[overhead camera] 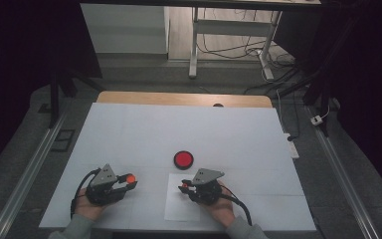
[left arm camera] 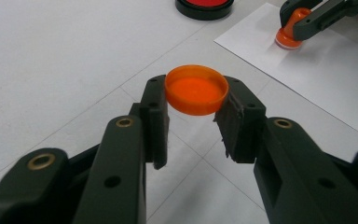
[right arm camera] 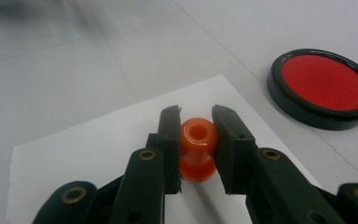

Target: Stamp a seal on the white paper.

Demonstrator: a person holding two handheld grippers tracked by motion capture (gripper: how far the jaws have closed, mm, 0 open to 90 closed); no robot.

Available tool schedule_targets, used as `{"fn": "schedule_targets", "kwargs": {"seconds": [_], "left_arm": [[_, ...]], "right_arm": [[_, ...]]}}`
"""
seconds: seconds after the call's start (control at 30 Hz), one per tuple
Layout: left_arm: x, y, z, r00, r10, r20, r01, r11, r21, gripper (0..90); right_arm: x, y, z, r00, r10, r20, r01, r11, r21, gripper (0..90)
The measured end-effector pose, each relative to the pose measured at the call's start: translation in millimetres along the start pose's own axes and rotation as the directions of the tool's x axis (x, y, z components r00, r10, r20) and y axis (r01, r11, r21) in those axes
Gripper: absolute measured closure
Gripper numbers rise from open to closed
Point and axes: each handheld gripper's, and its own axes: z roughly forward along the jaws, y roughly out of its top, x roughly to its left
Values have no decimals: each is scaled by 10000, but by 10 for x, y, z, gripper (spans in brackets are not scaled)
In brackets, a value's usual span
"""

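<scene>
the left gripper [left arm camera: 196, 116] clamps an orange cap [left arm camera: 196, 89] just above the white table [overhead camera: 129, 134], while the right gripper [right arm camera: 196, 140] grips an orange stamp [right arm camera: 197, 149] standing upright on the paper sheet [right arm camera: 98, 140] near the red ink pad [right arm camera: 324, 86].

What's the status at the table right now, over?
Left gripper shut on orange cap, held off the table. Right gripper shut on orange stamp, pressed to white paper. Red ink pad open beside it; nothing in the way.
</scene>
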Motion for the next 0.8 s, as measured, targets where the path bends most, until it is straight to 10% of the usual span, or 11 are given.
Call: {"fn": "schedule_targets", "kwargs": {"seconds": [0.8], "left_arm": [[-14, 12, 8, 10000, -21, -19, 21, 10000, -40, 644]], "right_arm": [[-3, -8, 2, 10000, 13, -21, -13, 10000, -3, 725]]}}
